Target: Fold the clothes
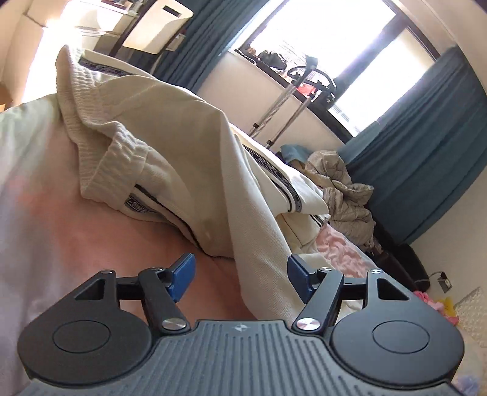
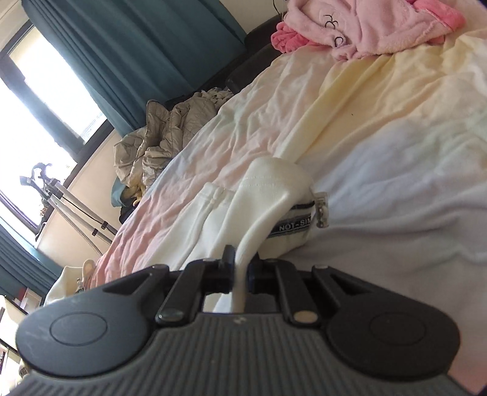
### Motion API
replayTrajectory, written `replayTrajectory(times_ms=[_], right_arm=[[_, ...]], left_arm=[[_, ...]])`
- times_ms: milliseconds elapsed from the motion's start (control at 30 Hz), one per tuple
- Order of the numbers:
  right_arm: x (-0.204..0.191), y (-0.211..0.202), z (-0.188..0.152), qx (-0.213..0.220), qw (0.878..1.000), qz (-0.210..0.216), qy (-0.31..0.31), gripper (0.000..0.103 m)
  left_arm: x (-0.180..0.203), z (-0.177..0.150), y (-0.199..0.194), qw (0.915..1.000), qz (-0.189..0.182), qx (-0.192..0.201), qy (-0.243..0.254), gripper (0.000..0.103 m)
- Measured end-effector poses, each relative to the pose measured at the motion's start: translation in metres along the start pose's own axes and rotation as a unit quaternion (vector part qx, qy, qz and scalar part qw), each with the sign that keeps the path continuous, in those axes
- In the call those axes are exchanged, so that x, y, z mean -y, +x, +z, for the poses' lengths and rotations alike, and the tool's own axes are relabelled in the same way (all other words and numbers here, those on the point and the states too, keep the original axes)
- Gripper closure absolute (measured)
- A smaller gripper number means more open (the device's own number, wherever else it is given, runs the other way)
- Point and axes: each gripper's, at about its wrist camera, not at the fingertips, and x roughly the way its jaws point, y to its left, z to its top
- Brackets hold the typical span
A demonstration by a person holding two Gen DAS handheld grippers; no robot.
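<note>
A cream jacket (image 1: 170, 146) with dark lettered stripe trim and ribbed cuffs lies crumpled on the pink and white bed sheet (image 1: 61, 231). My left gripper (image 1: 240, 274) is open, its blue pads apart, with a fold of the jacket running between them near the right pad. In the right wrist view my right gripper (image 2: 240, 268) is shut on a fold of the same cream jacket (image 2: 261, 195), pulling it up from the sheet (image 2: 395, 170). A zipper pull hangs at the jacket's edge.
A pink fleece garment (image 2: 365, 27) lies at the far end of the bed. A heap of grey-beige clothing (image 2: 161, 134) sits by the teal curtains (image 2: 121, 54) and window. A metal stand (image 1: 274, 118) stands near the windowsill.
</note>
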Motion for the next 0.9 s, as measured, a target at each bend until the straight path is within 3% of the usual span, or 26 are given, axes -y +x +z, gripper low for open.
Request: replayTrajectory(times_ms=[100,200,300,533,633,667,800,900], right_arm=[[0.006,-0.001,0.004,-0.001,1.0,0.012,0.018,0.092],[0.019,-0.002,0.004,-0.002,0.995,0.024,0.098,0.091],[0.026,0.0,0.005,-0.002,0.992,0.028,0.126,0.091],[0.018,0.006,0.006,0.015,0.995,0.028,0.095,0.091],[0.017,0.014,0.006,0.02,0.995,0.033,0.09,0.091],[0.018,0.015,0.006,0.02,0.995,0.03,0.088,0.091],[0.022,0.024,0.008,0.028,0.996,0.025,0.076,0.091],[0.021,0.028,0.013,0.038,0.996,0.024,0.08,0.095]], left_arm=[[-0.034,0.015,0.003,0.9943,0.021,0.03,-0.101,0.022],[-0.055,0.021,0.011,0.9856,0.041,0.045,-0.158,0.021],[-0.066,0.026,0.017,0.9793,0.033,0.056,-0.192,0.02],[-0.088,0.037,0.043,0.9592,-0.001,0.07,-0.274,0.016],[-0.09,0.046,0.052,0.9589,0.01,0.065,-0.276,0.016],[-0.09,0.049,0.053,0.9612,0.016,0.066,-0.267,0.02],[-0.087,0.056,0.056,0.9677,0.041,0.072,-0.238,0.055],[-0.084,0.06,0.051,0.9685,0.049,0.079,-0.231,0.068]])
